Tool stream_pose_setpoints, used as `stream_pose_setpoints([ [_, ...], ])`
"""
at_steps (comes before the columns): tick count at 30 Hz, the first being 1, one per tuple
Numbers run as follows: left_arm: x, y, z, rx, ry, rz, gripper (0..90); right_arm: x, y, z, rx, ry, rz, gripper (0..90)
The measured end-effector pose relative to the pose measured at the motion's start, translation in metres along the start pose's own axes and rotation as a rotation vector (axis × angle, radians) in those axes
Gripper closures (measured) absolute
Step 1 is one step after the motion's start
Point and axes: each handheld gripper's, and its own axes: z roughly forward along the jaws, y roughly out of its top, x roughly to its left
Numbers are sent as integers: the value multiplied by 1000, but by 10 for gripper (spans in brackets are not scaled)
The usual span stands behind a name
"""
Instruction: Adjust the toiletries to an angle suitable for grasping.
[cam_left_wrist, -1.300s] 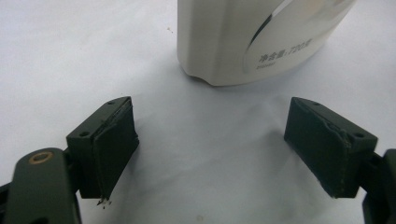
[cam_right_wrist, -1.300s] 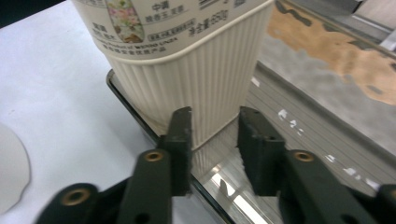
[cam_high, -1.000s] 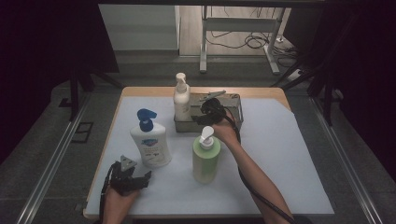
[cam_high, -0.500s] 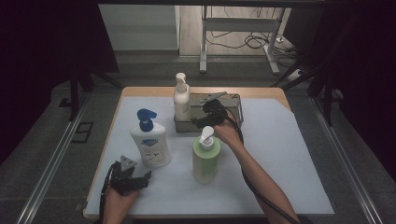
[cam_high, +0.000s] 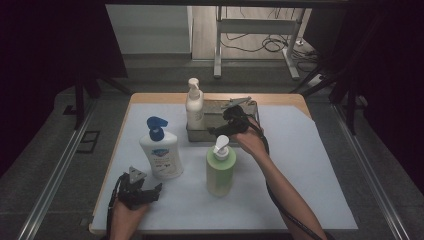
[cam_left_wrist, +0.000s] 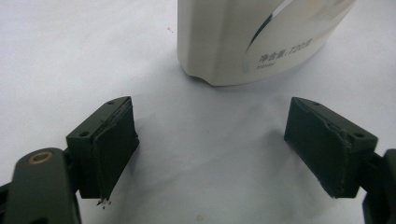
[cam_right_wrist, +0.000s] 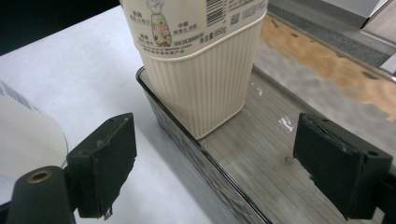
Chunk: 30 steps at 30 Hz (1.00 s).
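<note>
Right claw (cam_high: 218, 131): jaws spread wide, nothing clamped; they have just been opening, astride the near wall of the metal tray (cam_right_wrist: 201, 156), clear of the cream bottle (cam_right_wrist: 201, 70) standing upright in the tray's left end. Against the earlier frame, the claw sits slightly back from that bottle. Left claw (cam_high: 150, 192): jaws wide, empty, resting on the table (cam_high: 300, 165) just short of the blue-pump bottle (cam_high: 160, 150), position unchanged. Green bottle (cam_high: 220, 167): upright, in front of the tray.
</note>
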Motion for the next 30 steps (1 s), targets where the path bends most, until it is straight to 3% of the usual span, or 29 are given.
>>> stream_pose_setpoints([
  [4,0,0,0,0,0,0,166,-3,-1,-7,-7,-15,-18,135],
  [10,0,0,0,0,1,0,166,-7,-6,-15,-20,-1,-34,111],
  [26,0,0,0,1,1,0,166,-13,-22,-44,-77,3,-26,52],
  [30,0,0,0,0,2,0,166,-14,-26,-53,-93,13,8,40],
])
